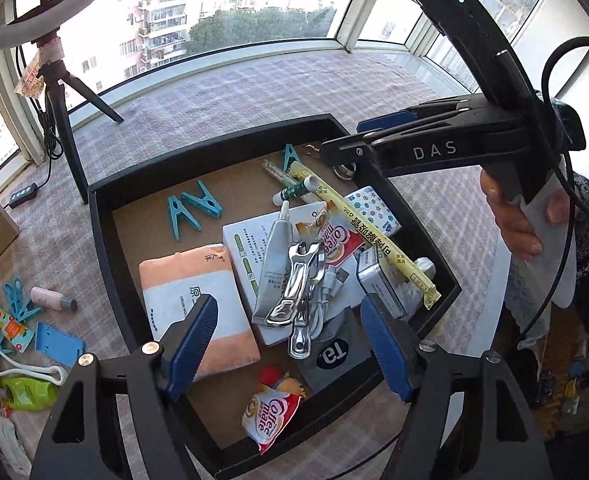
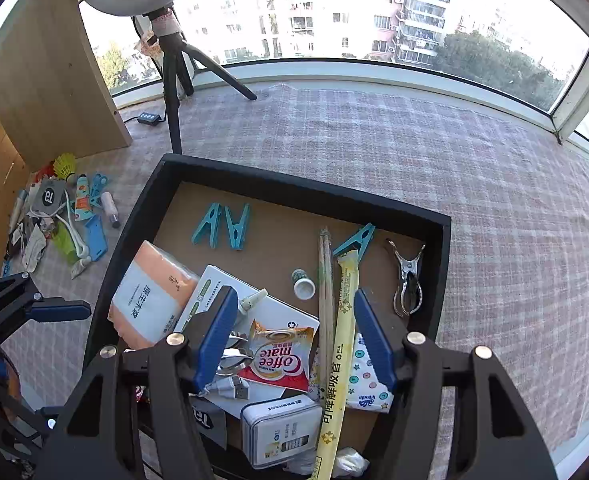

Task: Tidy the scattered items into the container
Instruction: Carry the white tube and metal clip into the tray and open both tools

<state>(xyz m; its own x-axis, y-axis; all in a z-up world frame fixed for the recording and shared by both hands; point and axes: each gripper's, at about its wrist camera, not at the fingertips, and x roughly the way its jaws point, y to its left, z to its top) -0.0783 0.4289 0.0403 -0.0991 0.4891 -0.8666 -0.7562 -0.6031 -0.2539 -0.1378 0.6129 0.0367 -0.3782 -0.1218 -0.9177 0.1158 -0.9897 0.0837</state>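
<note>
A black tray (image 1: 214, 152) (image 2: 294, 188) on the checked cloth holds an orange tissue pack (image 1: 198, 300) (image 2: 150, 304), teal clothes pegs (image 1: 192, 208) (image 2: 226, 226), Coffee mate sachets (image 1: 270, 412) (image 2: 282, 356), a yellow straw packet (image 1: 374, 236) (image 2: 340, 344), metal clips (image 1: 298, 280) (image 2: 408, 284), a tin (image 2: 280, 432) and more. My left gripper (image 1: 290, 344) (image 2: 66, 312) hangs open over the tray's near side, with nothing gripped. My right gripper (image 2: 294, 332) (image 1: 342, 140) hangs open above the sachet and straw packet, also holding nothing.
Loose items (image 1: 26, 320) (image 2: 66, 216) lie on the cloth left of the tray: tubes, blue pegs, a blue card, a green pouch, a shuttlecock. A ring-light tripod (image 1: 62, 120) (image 2: 174, 92), a power strip (image 2: 148, 118) and a wooden cabinet (image 2: 54, 72) stand behind. A hand (image 1: 522, 224) holds the right gripper.
</note>
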